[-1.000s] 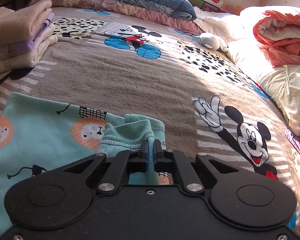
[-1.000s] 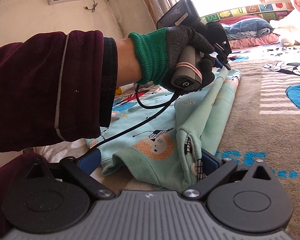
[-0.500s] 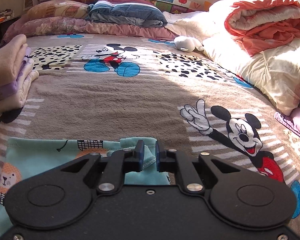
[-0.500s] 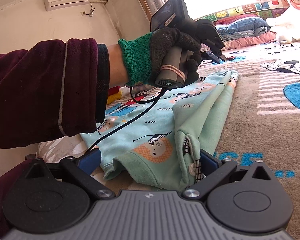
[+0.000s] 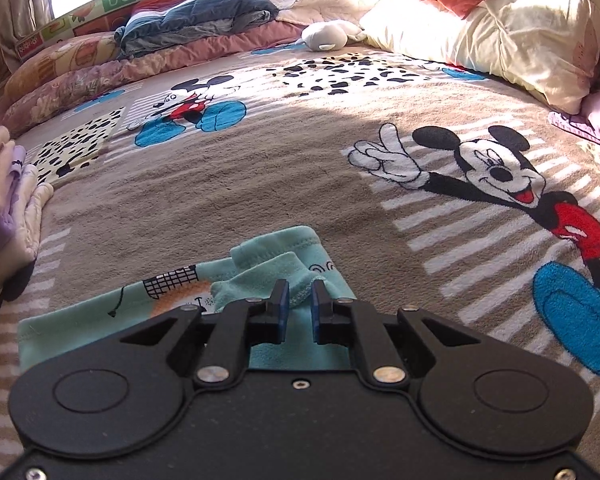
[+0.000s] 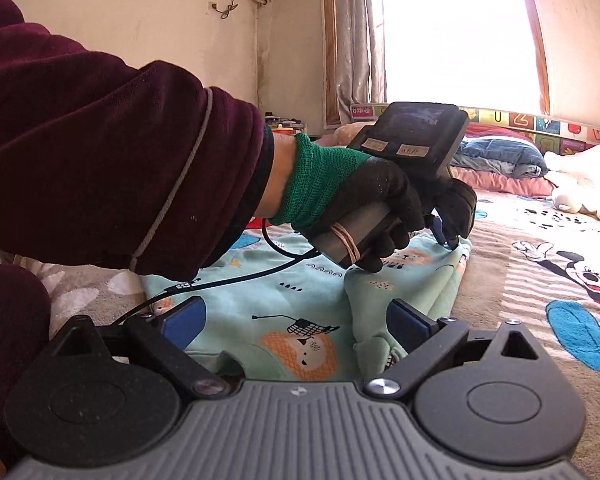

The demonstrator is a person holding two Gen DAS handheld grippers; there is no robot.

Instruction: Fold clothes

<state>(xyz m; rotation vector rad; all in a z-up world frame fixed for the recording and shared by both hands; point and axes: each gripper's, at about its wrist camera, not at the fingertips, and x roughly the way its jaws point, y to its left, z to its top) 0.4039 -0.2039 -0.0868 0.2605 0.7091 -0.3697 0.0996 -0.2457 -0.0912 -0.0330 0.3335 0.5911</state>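
A mint-green child's garment (image 5: 276, 264) with lion prints lies on the bed, folded lengthwise. In the left wrist view my left gripper (image 5: 297, 300) is slightly open, its blue pads either side of a bunched cuff that rests on the garment. In the right wrist view the same garment (image 6: 300, 300) lies flat, with the folded layer along its right side. My right gripper (image 6: 296, 322) is wide open over the near hem and holds nothing. The left gripper (image 6: 446, 236), in a gloved hand, rests low on the garment's far corner.
A brown Mickey Mouse blanket (image 5: 260, 168) covers the bed. A stack of folded clothes (image 5: 4, 200) sits at the left. Pillows (image 5: 196, 28), a white plush toy (image 5: 328, 36) and rolled quilts (image 5: 500, 36) line the far and right sides.
My left gripper has opened and let go of the cuff, which dropped onto the garment, and has lowered to the far corner. My right gripper has let go of the near fold and opened wider.
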